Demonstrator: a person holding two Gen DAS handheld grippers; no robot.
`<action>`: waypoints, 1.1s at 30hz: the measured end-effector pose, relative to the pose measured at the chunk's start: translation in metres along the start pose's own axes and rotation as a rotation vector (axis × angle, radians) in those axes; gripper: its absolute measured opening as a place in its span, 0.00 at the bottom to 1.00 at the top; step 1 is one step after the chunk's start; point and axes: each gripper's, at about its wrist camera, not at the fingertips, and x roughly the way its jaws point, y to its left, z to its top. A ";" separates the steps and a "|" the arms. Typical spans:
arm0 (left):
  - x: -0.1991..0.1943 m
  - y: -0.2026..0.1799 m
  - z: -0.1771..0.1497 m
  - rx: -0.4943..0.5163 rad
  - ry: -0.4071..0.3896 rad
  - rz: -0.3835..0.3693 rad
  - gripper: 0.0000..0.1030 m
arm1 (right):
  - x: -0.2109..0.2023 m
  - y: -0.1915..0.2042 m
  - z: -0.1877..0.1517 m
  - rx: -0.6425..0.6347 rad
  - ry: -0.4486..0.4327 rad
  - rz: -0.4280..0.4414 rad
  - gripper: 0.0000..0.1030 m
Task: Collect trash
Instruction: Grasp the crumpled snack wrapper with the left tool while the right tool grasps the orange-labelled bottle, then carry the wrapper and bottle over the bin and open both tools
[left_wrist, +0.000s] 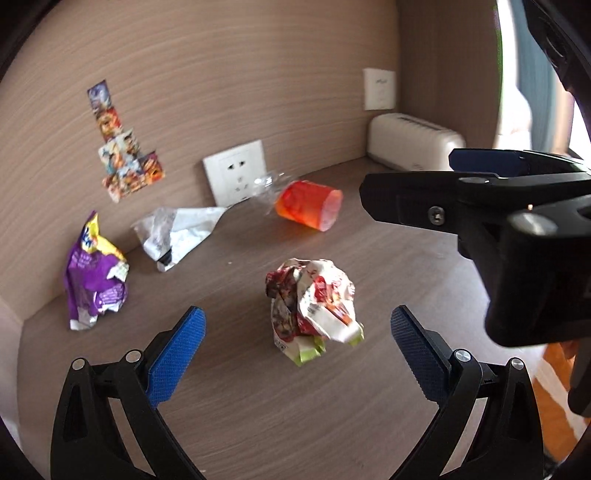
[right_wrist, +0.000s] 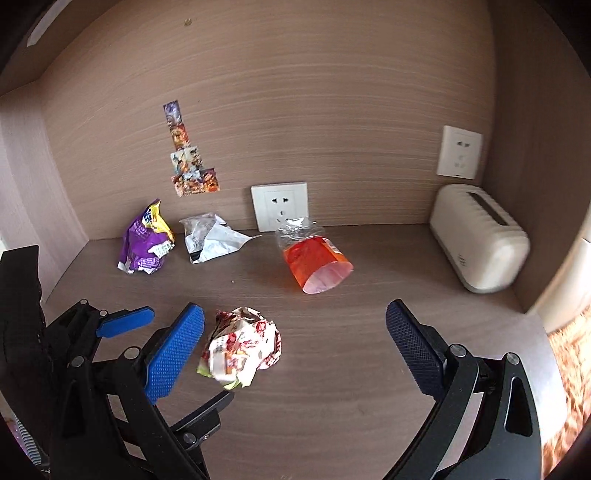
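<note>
A crumpled red-and-white wrapper (left_wrist: 312, 308) lies on the wooden desk, just ahead of my open left gripper (left_wrist: 297, 328) and between its blue fingers. It also shows in the right wrist view (right_wrist: 242, 347), near the left finger of my open, empty right gripper (right_wrist: 295, 332). Farther back lie an orange plastic wrapper (left_wrist: 308, 205) (right_wrist: 314, 260), a silver-white foil wrapper (left_wrist: 177, 230) (right_wrist: 212, 240) and a purple snack bag (left_wrist: 94, 275) (right_wrist: 147, 243). The right gripper (left_wrist: 369, 190) shows at the right of the left wrist view.
A cream toaster-like appliance (right_wrist: 480, 240) (left_wrist: 413, 142) stands at the back right corner. The back wall holds a white socket (right_wrist: 279, 205) and stickers (right_wrist: 190, 158); a second socket (right_wrist: 459, 151) sits higher right. Side walls close the desk (right_wrist: 351, 369); patterned floor (right_wrist: 572, 369) lies beyond its right edge.
</note>
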 end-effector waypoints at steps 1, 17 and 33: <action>0.006 -0.001 0.002 -0.015 0.016 0.024 0.95 | 0.007 -0.004 0.002 -0.012 0.011 0.020 0.95; 0.067 -0.006 0.017 -0.182 0.142 0.180 0.95 | 0.128 -0.047 0.034 -0.157 0.154 0.228 0.96; 0.095 0.014 0.022 -0.299 0.150 0.126 0.48 | 0.187 -0.042 0.040 -0.238 0.213 0.234 0.71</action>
